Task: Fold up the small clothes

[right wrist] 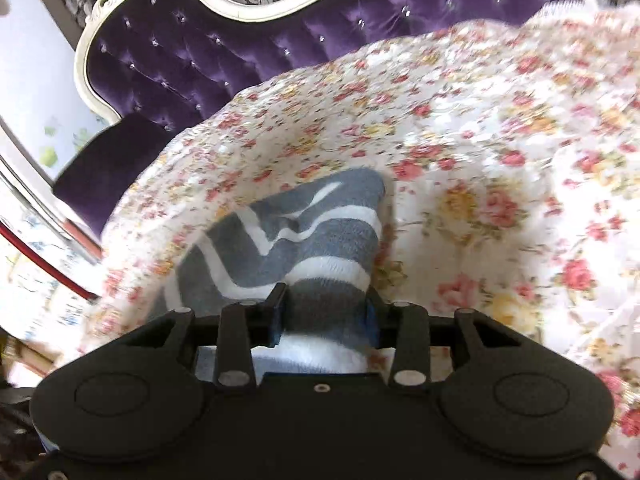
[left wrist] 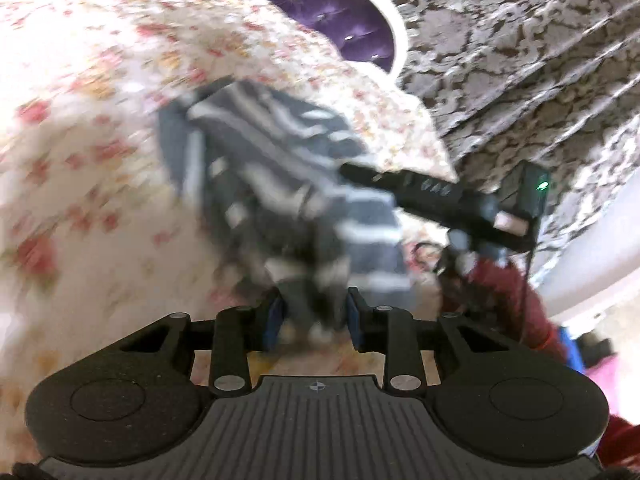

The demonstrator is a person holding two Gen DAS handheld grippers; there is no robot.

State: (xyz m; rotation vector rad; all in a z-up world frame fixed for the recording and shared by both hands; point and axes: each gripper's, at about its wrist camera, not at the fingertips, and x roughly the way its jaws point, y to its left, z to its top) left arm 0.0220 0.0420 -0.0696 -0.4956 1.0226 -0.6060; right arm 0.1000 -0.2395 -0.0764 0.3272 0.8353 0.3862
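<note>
A small grey garment with white stripes [left wrist: 280, 184] lies bunched on the floral bedspread [left wrist: 92, 152]. My left gripper [left wrist: 314, 320] has a fold of the garment between its blue pads, held partly closed on it. The view is blurred by motion. My right gripper [right wrist: 326, 316] grips the other end of the striped garment [right wrist: 304, 240], cloth filling the gap between its fingers. The right gripper's black body [left wrist: 440, 200] shows in the left wrist view, reaching onto the garment from the right.
A purple tufted headboard [right wrist: 192, 60] with a white frame stands behind the floral bedspread [right wrist: 500, 152]. A grey patterned curtain [left wrist: 520, 40] hangs at right. A red sleeve [left wrist: 508, 300] of the person shows at lower right.
</note>
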